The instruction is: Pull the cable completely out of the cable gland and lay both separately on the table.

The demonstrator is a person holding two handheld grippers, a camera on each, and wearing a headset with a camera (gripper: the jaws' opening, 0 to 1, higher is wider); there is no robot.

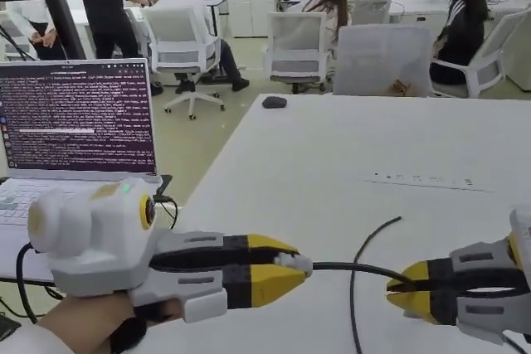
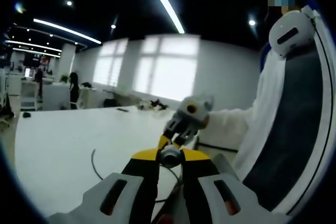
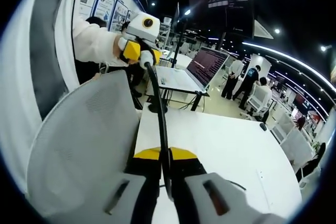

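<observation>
Head view: my left gripper (image 1: 300, 268) pinches the cable gland (image 1: 292, 261); the cable (image 1: 353, 269) runs toward three o'clock into my right gripper (image 1: 392, 288), clamped on it.

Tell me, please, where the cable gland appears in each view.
Head view: cable gland lower centre, in the left gripper's jaws.
Left gripper view: bottom centre, between its own jaws.
Right gripper view: upper left, at the left gripper's tip.
Shared landmark: the black cable leaving it.

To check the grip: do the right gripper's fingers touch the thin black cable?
Touching: the right gripper view shows the thin black cable pinched between the right gripper's yellow fingers.
</observation>
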